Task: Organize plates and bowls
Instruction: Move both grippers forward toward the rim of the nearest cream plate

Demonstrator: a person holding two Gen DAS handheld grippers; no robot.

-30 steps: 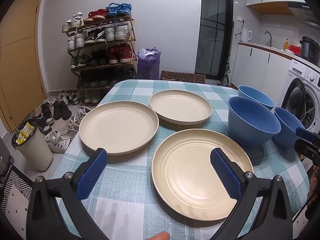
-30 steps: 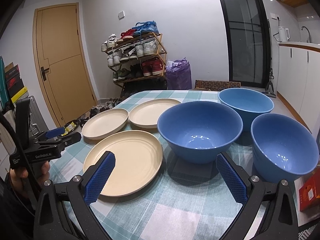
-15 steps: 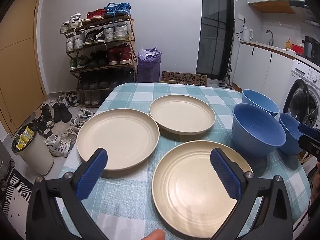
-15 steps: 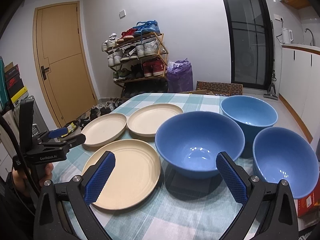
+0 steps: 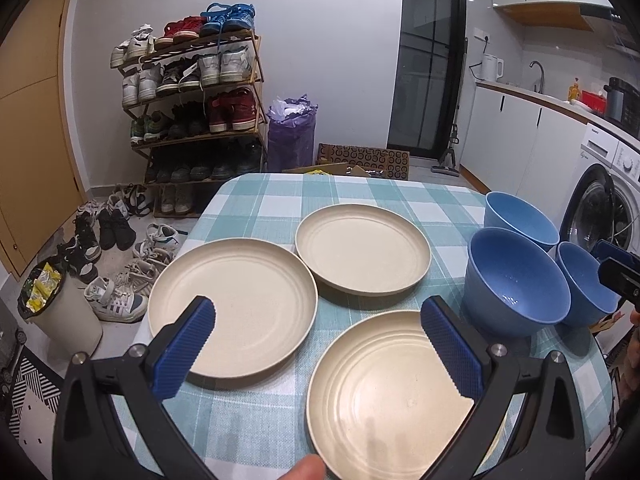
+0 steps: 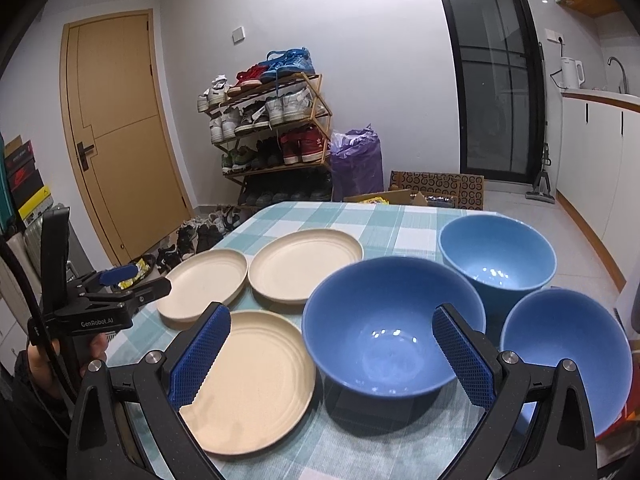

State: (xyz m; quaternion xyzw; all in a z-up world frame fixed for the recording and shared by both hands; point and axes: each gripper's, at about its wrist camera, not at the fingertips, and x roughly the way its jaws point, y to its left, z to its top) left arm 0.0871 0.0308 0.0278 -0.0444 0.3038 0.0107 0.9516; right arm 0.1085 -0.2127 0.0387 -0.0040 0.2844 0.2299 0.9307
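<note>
My left gripper (image 5: 318,344) hangs wide open above the near plate (image 5: 394,394), nothing between its fingers. Left plate (image 5: 232,306) and far plate (image 5: 362,254) nearly touch, leaving only narrow strips of cloth (image 5: 348,196). Three bowls (image 6: 394,324) crowd the right edge; bare cloth lies beyond the plates.

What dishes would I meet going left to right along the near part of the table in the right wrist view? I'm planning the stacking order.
Left gripper at the table's edge → near cream plate → middle blue bowl → near right blue bowl. Both grippers are open and empty.
</note>
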